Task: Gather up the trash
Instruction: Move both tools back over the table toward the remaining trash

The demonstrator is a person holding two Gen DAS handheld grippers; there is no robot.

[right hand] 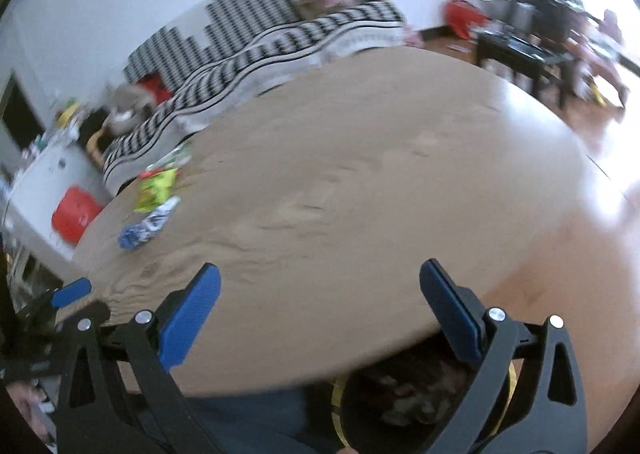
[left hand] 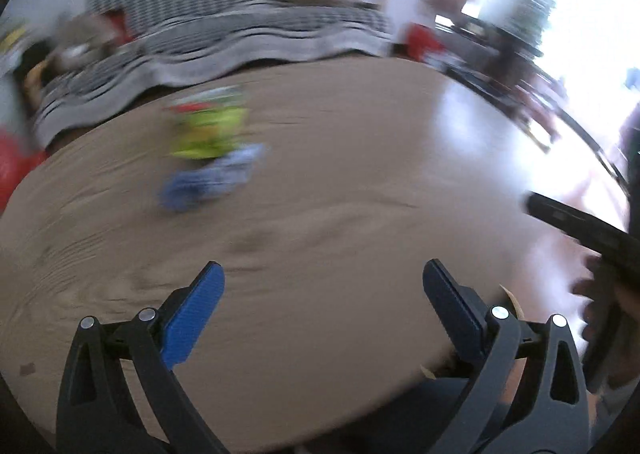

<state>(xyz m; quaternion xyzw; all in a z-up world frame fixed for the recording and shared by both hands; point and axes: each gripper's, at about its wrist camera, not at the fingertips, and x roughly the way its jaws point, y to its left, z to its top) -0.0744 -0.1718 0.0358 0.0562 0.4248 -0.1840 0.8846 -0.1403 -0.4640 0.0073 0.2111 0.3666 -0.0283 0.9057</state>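
1. Left wrist view: the left gripper (left hand: 323, 280) has its blue-padded jaws spread wide with nothing between them, above the near part of the round light-brown wooden table (left hand: 340, 181). The trash left to collect is a crumpled yellow-green snack wrapper (left hand: 210, 129) with a blue-and-white wrapper (left hand: 208, 181) touching its near side, both lying toward the far left of the table, well apart from the gripper
2. To do this step well, I judge the gripper should go to the wrappers with jaws wide, come down over the blue-and-white one first since it lies nearer, and close on a raised crease rather than a flat edge, as thin foil may slip
3. Right wrist view: the right gripper (right hand: 319, 280) is likewise spread and empty over the table's near edge. Below that edge sits a dark round bin with a yellow rim (right hand: 340, 406), some scraps inside it; this looks the likely drop point
4. The table is otherwise bare, with bright glare on its right side. Beyond the table's far edge stands a sofa under a black-and-white patterned cover (right hand: 280, 41); a red object (right hand: 74, 213) sits off the table's left side; dark furniture (right hand: 520, 49) stands beyond its far right, near a bright window
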